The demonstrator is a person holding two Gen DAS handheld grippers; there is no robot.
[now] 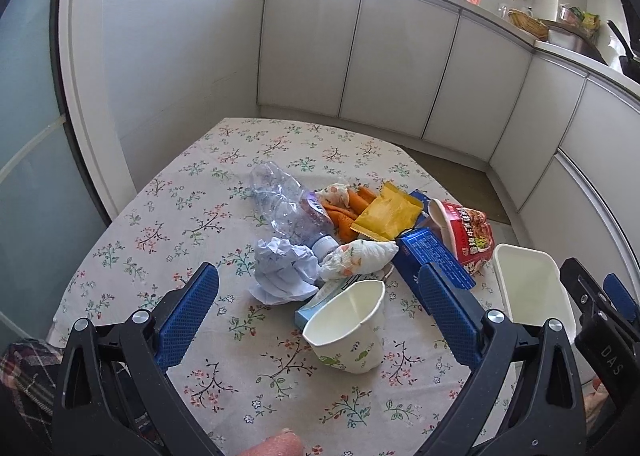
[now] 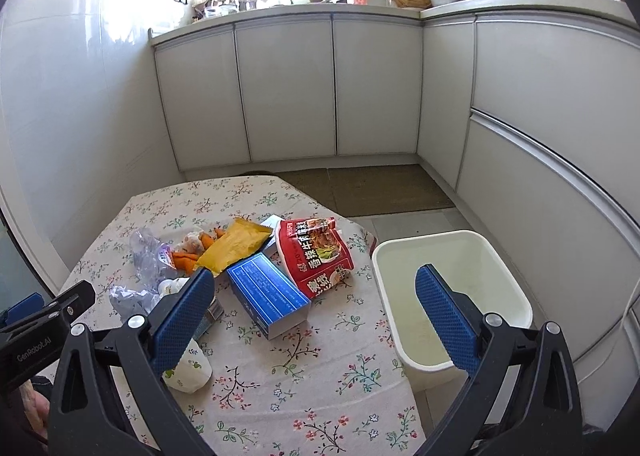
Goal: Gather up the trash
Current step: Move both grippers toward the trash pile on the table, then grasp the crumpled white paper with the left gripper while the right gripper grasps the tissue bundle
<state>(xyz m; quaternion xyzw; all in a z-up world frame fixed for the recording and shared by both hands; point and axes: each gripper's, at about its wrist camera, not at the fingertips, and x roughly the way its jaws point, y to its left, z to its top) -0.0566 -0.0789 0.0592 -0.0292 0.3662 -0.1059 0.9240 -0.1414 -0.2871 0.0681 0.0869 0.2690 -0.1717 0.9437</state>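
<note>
**Inspector:** Litter sits heaped mid-table on the floral tablecloth [image 1: 168, 215]. From the left: a crushed clear plastic bottle [image 1: 280, 203], a crumpled white paper ball [image 1: 282, 270], a white paper cup with leaf print [image 1: 348, 330] tipped on its side, orange peelings [image 1: 344, 211], a yellow foil wrapper [image 1: 386, 213], a blue cardboard box [image 2: 268, 296] and a red noodle packet [image 2: 316, 256].

**Assistant:** And the tools?

**Inspector:** The left gripper [image 1: 318, 310] is spread wide and empty, hovering over the cup. The right gripper [image 2: 314, 316] is equally wide and empty, above the box.

**Assistant:** Where does it all go?

**Inspector:** Into the white rectangular plastic bin [image 2: 516, 288], standing just off the table's right edge.

**Assistant:** Advice for the first pick?

**Inspector:** Take the cup across its rim, gently, since thin paper will likely buckle. I judge the box easiest for the right side. The pieces overlap, so lifting one may drag its neighbours.
</note>
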